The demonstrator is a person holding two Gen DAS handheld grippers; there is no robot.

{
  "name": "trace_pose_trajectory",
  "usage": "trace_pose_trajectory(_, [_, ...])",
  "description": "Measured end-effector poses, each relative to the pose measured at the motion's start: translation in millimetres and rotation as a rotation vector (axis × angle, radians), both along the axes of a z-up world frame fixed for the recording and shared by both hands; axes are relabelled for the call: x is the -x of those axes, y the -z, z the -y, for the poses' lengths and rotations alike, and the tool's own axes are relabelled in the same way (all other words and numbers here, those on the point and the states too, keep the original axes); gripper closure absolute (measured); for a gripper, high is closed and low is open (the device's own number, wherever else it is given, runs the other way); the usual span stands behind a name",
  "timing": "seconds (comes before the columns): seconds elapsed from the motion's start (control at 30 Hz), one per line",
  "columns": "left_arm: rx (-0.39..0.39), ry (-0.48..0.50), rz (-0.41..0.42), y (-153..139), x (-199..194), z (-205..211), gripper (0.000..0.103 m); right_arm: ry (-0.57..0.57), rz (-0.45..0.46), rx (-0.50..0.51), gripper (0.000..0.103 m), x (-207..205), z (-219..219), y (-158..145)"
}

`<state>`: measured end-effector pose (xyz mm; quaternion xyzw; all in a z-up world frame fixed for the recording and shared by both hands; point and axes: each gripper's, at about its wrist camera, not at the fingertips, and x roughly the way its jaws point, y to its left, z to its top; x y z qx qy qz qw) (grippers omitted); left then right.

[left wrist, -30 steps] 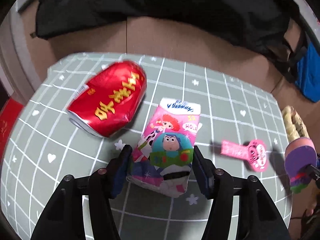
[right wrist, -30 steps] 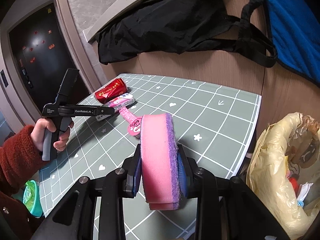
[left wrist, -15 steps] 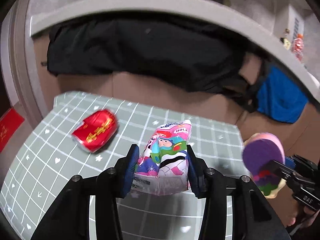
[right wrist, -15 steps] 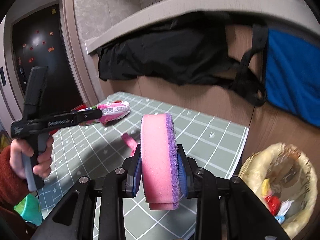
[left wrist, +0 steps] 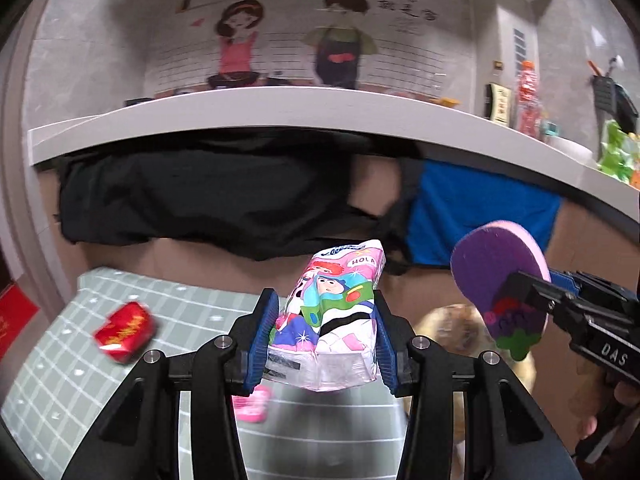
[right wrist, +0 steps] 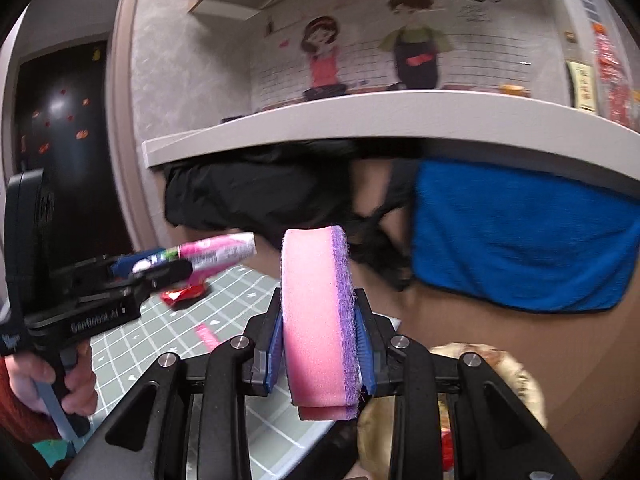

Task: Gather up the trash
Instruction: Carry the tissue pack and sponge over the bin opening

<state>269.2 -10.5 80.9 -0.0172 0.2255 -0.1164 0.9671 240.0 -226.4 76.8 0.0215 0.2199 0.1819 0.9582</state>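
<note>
A grey wall with a cartoon mural of two figures (left wrist: pixel 288 40) runs behind a long pale shelf (left wrist: pixel 320 108), and under the shelf hang a black cloth (left wrist: pixel 200 196) and a blue cloth (left wrist: pixel 472 208).

In the left wrist view, the left hand-held gripper (left wrist: pixel 324 340) fills the lower centre of the frame. Its blue pads press both sides of a pink cartoon-printed tissue pack (left wrist: pixel 336 312), which stands up between them, raised off the surface. Below and behind it lies the bench (left wrist: pixel 48 380), covered in a green grid-patterned cloth. A small pink wrapper (left wrist: pixel 250 404) lies on it just under the left jaw, and a crushed red can (left wrist: pixel 124 330) lies further off at the left of the frame. At the right, the right hand-held gripper (left wrist: pixel 516 300) reaches in with a round pink-and-purple sponge (left wrist: pixel 500 284).

In the right wrist view, that same gripper sits at the lower centre, its pads partly closed and squeezing the sponge on edge, pink side toward the left of the frame, purple scouring layer toward the right. Beneath it at the lower right is a yellowish bag (right wrist: pixel 508 384), probably a lined trash bin, though it is blurred. At the left, a hand (right wrist: pixel 52 384) in a rust-red sleeve grips the other tool's handle.
</note>
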Motion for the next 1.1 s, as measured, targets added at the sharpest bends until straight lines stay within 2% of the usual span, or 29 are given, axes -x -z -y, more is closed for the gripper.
trace_pose_trajectory(0.23, [0.044, 0.121, -0.017, 10, -8, 71, 0.057, 0.123, -0.006, -0.027, 0.074, 17, 72, 5])
trace_pose_trajectory(0.5, [0.047, 0.191, -0.064, 33, -24, 128, 0.057, 0.216, -0.029, -0.046, 0.074, 22, 120, 19])
trace_pose_trajectory(0.73, [0.059, 0.216, -0.123, 49, -37, 149, 0.057, 0.249, -0.067, -0.052, 0.074, 14, 136, 38])
trace_pose_trajectory(0.93, [0.043, 0.235, -0.112, 57, -43, 160, 0.057, 0.258, -0.092, -0.058, 0.074, 1, 143, 54])
trace_pose_trajectory(1.1, [0.068, 0.252, -0.148, 62, -61, 165, 0.056, 0.267, -0.117, -0.071, 0.074, -9, 147, 65])
